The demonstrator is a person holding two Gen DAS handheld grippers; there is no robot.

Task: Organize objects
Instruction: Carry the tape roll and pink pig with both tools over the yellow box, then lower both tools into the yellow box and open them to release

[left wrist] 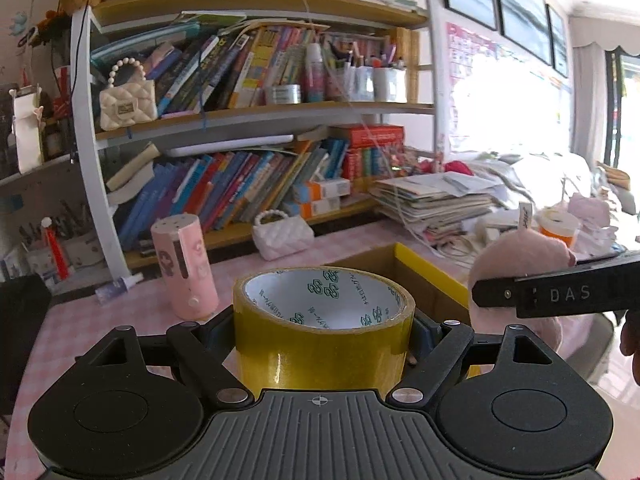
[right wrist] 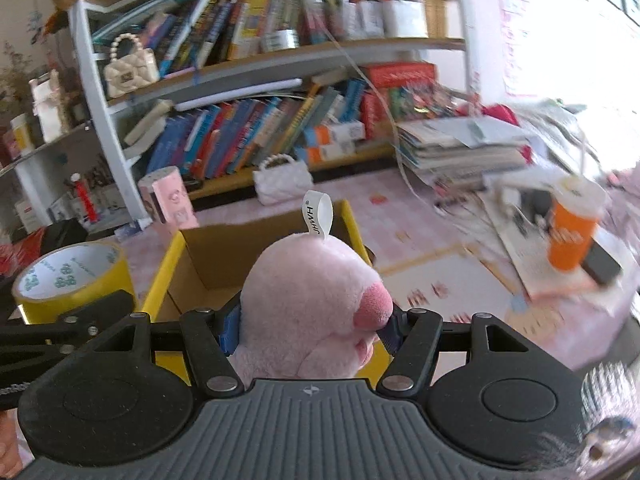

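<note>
Glossy yellow tape roll [left wrist: 323, 336] with white paper-like printed core, soft pink plush toy [right wrist: 308, 312] with smooth white ribbon tag, matt brown cardboard box [right wrist: 224, 256], matt black ribbed plastic left gripper [left wrist: 323, 330], quilted white purse [left wrist: 282, 232]

A pink checked table [left wrist: 360, 244] carries a yellow-edged cardboard box [right wrist: 256, 256], pink cylinder [left wrist: 185, 266], white quilted purse [left wrist: 282, 234] and paper stacks [left wrist: 436, 200] (untidy).
</note>
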